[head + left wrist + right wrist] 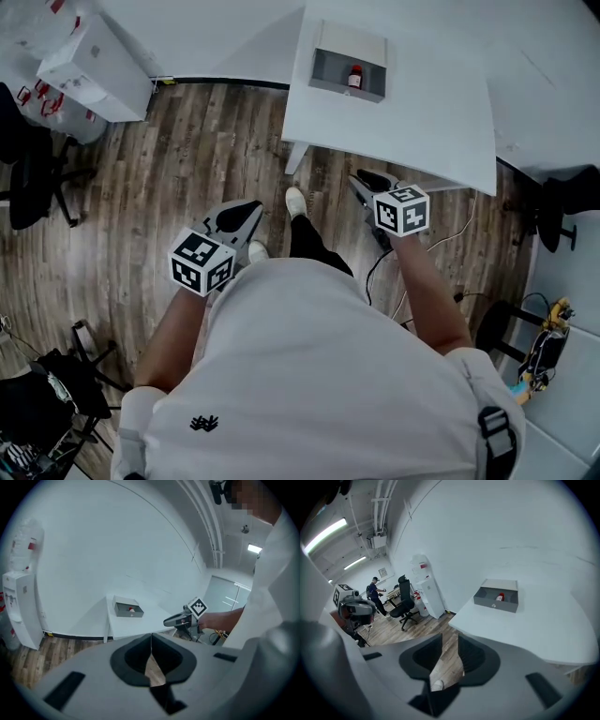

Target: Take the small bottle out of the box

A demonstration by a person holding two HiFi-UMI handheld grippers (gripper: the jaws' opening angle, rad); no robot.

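- Left gripper jaws closed, tips meeting along a thin seam, nothing gripped; only wood floor shows behind them.
- Right gripper jaws partly apart with a narrow gap, nothing between them; floor and a white shoe show through the gap.
- Head view: person stands on the wood floor in front of the white table, one gripper in each hand, both held low near the body.
- Left gripper is over the floor, well short of the table; its marker cube is at the hand end.
- Right gripper has its tips just by the near table edge; its marker cube is behind them.
- Grey box sits on the table toward the far side, open face toward the person, well apart from both grippers.
- Small bottle, red cap, stands upright inside the box, right of centre.
- Right gripper view: box on the tabletop ahead, bottle inside it.
- Left gripper view: box and bottle far ahead; the right gripper shows at the right, beside the table.
- Right gripper view also shows the left gripper at the left edge.
- Background: white water dispenser against the wall, a black office chair, and another person far back in the room.
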